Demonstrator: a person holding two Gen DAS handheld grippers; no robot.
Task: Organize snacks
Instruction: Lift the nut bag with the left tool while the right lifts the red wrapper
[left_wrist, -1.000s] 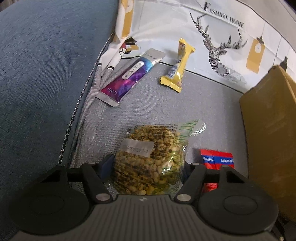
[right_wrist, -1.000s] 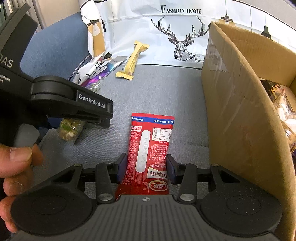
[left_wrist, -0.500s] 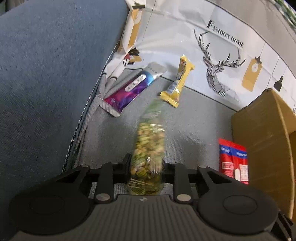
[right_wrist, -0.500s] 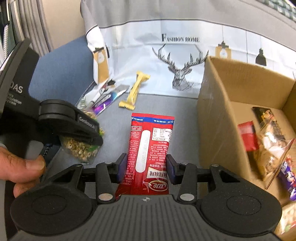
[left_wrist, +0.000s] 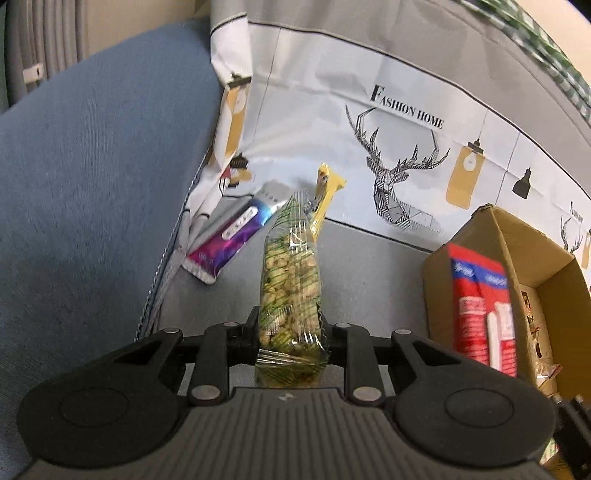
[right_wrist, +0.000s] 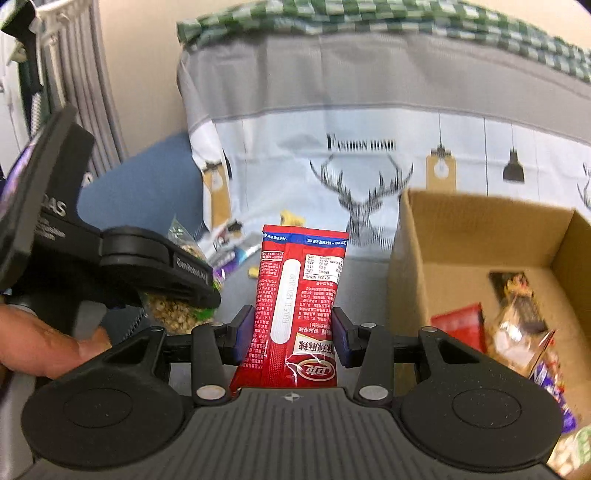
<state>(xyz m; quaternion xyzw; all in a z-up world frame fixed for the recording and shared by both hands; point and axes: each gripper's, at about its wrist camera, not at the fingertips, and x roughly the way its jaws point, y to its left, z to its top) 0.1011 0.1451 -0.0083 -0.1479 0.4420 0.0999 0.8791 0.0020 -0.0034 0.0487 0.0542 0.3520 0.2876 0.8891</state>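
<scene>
Gripping a clear bag of puffed snacks (left_wrist: 290, 280) in the left gripper (left_wrist: 289, 332), fingers clenched on its lower half, bag upright and lifted off the grey sofa seat (left_wrist: 369, 258). Clamping a red packet (right_wrist: 295, 306) in the right gripper (right_wrist: 291, 338), fingers pressed to both its edges, packet raised and standing straight. Cardboard box (right_wrist: 476, 240) open at three o'clock of the red packet, holding several wrapped snacks. Purple packet (left_wrist: 232, 236) and yellow bar (left_wrist: 325, 199) lying on the seat toward twelve o'clock, by the deer-print cloth (left_wrist: 406, 147). Hand (right_wrist: 44, 347) on the left gripper's handle at nine o'clock.
</scene>
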